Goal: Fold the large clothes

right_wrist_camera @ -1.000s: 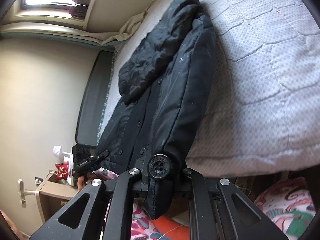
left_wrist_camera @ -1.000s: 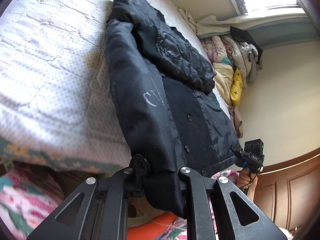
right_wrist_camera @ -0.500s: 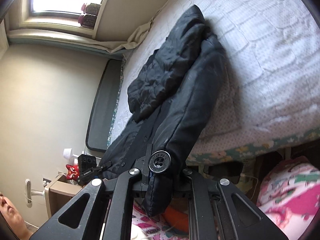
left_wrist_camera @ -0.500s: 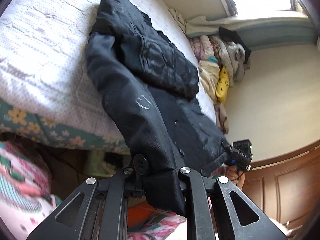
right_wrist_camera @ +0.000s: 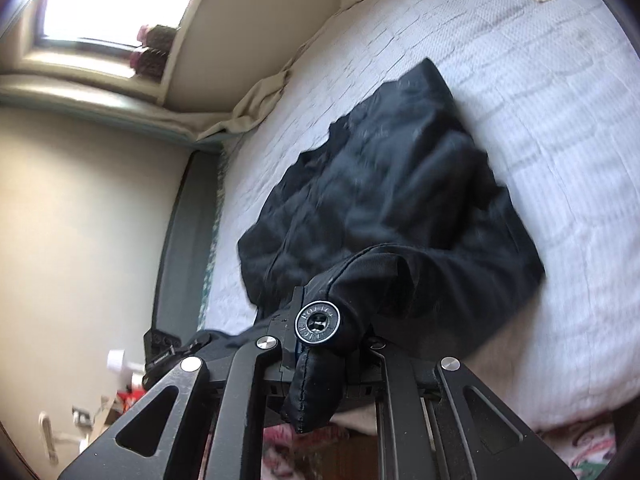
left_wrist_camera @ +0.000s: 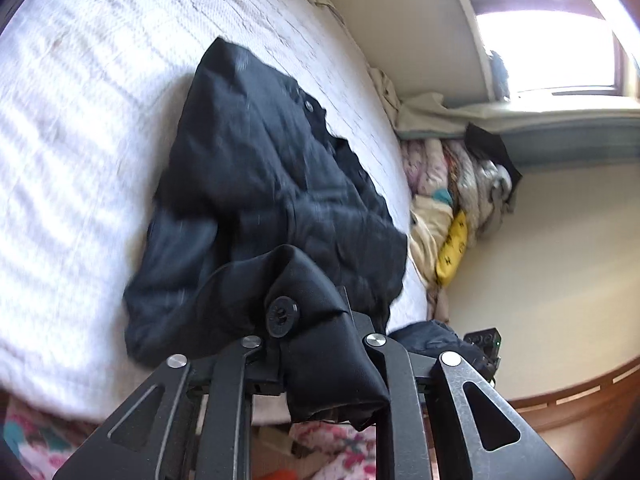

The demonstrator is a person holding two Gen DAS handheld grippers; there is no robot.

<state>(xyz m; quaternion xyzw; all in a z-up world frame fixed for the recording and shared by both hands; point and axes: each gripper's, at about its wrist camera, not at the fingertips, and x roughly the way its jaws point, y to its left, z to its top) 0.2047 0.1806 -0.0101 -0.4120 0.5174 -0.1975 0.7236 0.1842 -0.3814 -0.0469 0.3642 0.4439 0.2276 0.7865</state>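
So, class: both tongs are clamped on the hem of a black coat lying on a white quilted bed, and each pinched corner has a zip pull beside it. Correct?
One slip: beside each pinched corner of the black coat sits a round snap button, not a zip pull, as both wrist views show. The left tongs and right tongs do clamp the hem over the white quilted bed.

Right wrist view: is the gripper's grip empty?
No, the right gripper is shut on a corner of the black coat, with a metal snap button showing between its fingers.

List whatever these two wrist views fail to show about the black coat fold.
- Left wrist view: the black padded coat is motion-blurred, so its layers are unclear.
- Right wrist view: the hem bunched in the right gripper hides the jaws' contact.
- Left wrist view: cloth covers the left gripper the same way.
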